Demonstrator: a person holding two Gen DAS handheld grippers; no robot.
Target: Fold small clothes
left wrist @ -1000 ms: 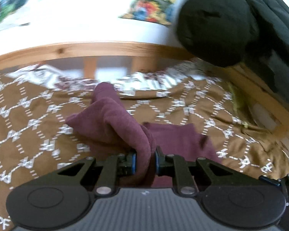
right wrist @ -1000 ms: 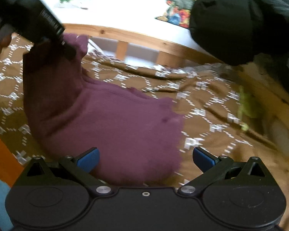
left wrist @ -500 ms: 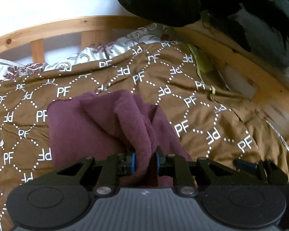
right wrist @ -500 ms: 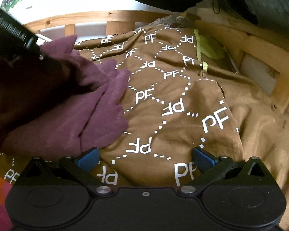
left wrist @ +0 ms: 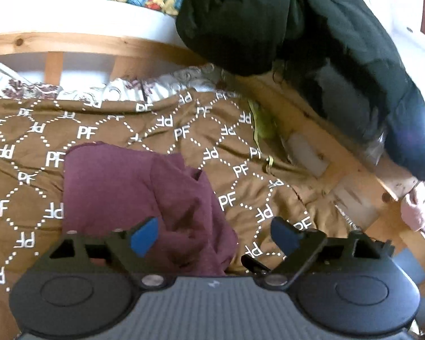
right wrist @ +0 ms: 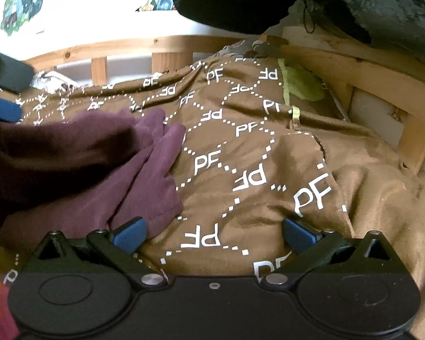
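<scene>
Maroon cloth (left wrist: 144,198) lies bunched on the brown "PF" blanket (left wrist: 240,170) of the bed, folded over itself with a thick ridge running from about 12 o'clock down toward 6 o'clock in the left wrist view. In the right wrist view the same garment (right wrist: 99,170) fills the 9 o'clock side, its edge reaching toward the centre. The left hand-held gripper (left wrist: 214,233) has its jaws opening; the cloth's lower edge sits between them against the left blue pad (left wrist: 144,235), while the right pad stands clear of it over the blanket. The right hand-held gripper (right wrist: 214,233) is spread wide over bare blanket, nothing gripped, its left pad just at the cloth's corner. Beyond the blanket, a wooden bed rail (left wrist: 85,45) runs across at 12 o'clock. A black padded jacket (left wrist: 297,42) hangs over the rail at 1 to 2 o'clock. A yellow-green scrap (right wrist: 303,83) lies near the rail.
</scene>
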